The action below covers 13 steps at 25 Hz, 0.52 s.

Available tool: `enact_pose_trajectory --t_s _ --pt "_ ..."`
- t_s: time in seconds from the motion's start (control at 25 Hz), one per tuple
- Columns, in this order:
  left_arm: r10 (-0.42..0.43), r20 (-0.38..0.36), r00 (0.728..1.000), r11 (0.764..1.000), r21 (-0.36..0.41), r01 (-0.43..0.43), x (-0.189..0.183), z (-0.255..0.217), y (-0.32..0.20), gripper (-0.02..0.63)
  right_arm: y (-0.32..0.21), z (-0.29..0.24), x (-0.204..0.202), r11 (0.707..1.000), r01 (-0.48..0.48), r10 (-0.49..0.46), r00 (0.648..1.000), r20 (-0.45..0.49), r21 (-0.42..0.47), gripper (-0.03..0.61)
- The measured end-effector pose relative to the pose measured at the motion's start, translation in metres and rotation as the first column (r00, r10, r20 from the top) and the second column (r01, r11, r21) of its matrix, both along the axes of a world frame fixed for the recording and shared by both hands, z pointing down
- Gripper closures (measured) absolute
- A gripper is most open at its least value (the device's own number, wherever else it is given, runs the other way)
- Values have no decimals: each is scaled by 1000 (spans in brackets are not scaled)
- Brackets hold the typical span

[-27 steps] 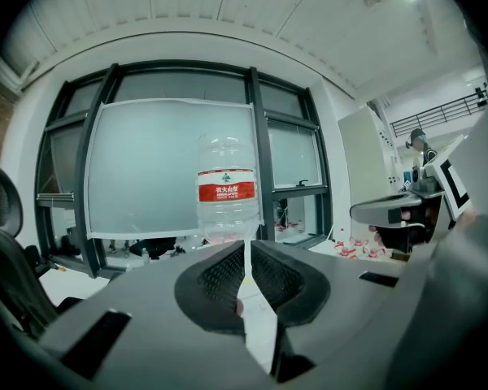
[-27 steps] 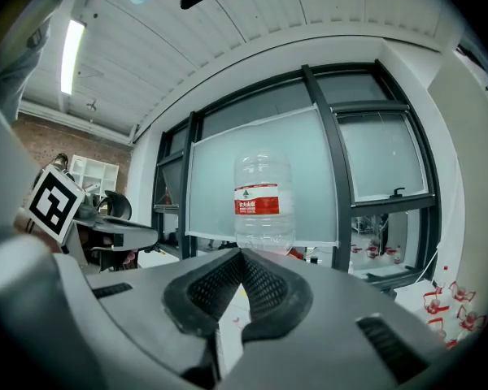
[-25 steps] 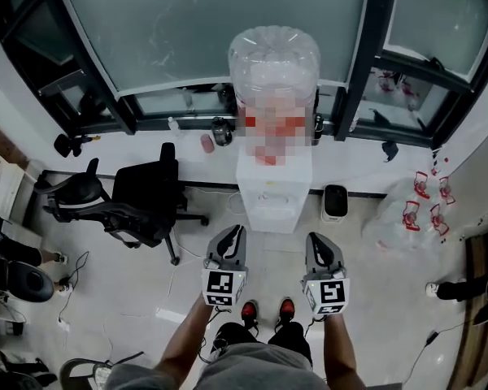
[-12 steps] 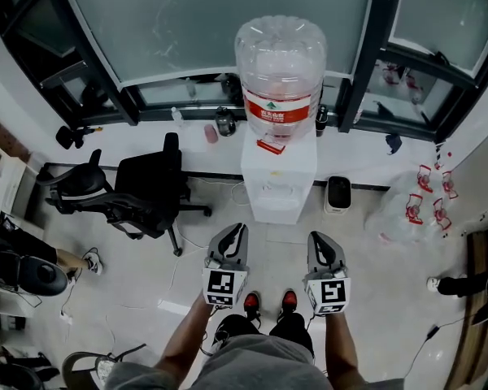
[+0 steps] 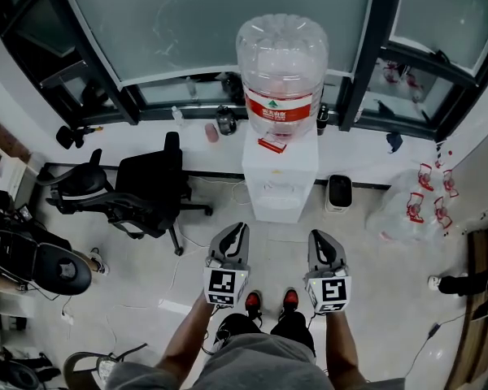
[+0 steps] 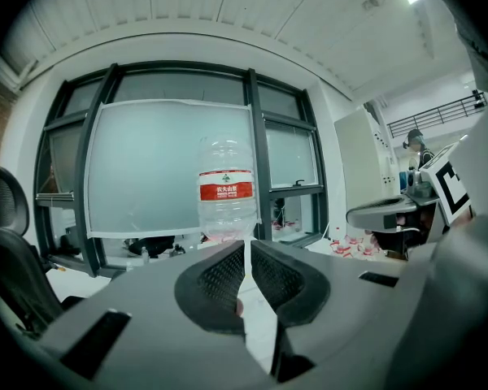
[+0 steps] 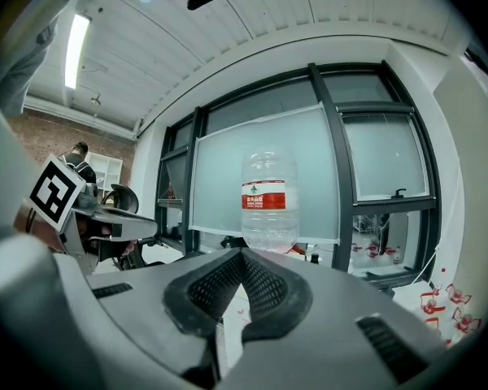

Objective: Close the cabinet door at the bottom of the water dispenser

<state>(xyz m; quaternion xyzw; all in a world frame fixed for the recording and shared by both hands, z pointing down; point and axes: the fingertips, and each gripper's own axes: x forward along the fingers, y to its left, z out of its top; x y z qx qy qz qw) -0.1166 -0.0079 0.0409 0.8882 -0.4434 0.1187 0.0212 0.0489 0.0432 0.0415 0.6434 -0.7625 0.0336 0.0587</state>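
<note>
The white water dispenser (image 5: 278, 181) stands against the window wall, with a clear bottle (image 5: 281, 63) bearing a red label on top. From above I see only its top and upper front; the bottom cabinet door is hidden. The left gripper (image 5: 238, 228) and the right gripper (image 5: 316, 235) are held side by side, a short way in front of the dispenser and apart from it. Both are shut with nothing between the pads. In the left gripper view the bottle (image 6: 226, 197) rises behind the closed left gripper (image 6: 248, 244). The right gripper view shows the bottle (image 7: 270, 201) above the closed right gripper (image 7: 242, 253).
A black office chair (image 5: 150, 189) stands left of the dispenser, and another dark chair (image 5: 45, 266) sits at the far left. A small black and white box (image 5: 338, 193) and plastic bags with red print (image 5: 411, 205) lie to the right. My shoes (image 5: 268, 302) are below the grippers.
The head view has shifted a little, so the dispenser sits slightly lower in frame. The dark chair at the far left has rolled further into view. Both grippers stay put and shut.
</note>
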Motion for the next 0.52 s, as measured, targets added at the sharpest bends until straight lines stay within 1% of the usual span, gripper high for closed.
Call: enact_pose_trajectory --t_s 0.52 --pt "6 -4 1000 1000 1 -6 0 3 -3 569 -4 1 1 1000 -14 14 1000 9 -4 563"
